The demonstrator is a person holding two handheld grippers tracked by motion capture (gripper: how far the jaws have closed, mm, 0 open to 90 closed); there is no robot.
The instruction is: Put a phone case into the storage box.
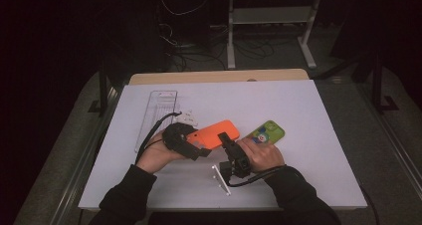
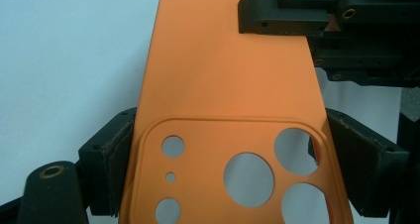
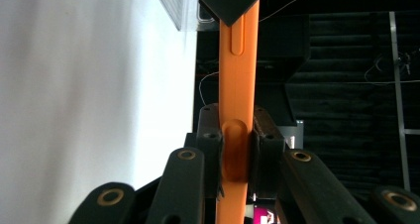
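An orange phone case (image 1: 214, 133) is held above the white table top (image 1: 308, 135) between both grippers. My left gripper (image 1: 195, 143) is shut across the case's width at the camera-hole end (image 2: 228, 154), a pad pressing on each long side. From the right, my right gripper (image 1: 228, 141) is shut on the case's edge. In the right gripper view the pads (image 3: 265, 149) press both faces of the thin orange case (image 3: 237, 60). One right finger (image 2: 277, 13) lies over the case's far part in the left gripper view.
A green phone case (image 1: 267, 133) lies on the table just right of the hands. At the back left lies a clear plastic tray (image 1: 157, 110), with small white parts (image 1: 188, 118) beside it. A thin white piece (image 1: 220, 179) rests near the front edge.
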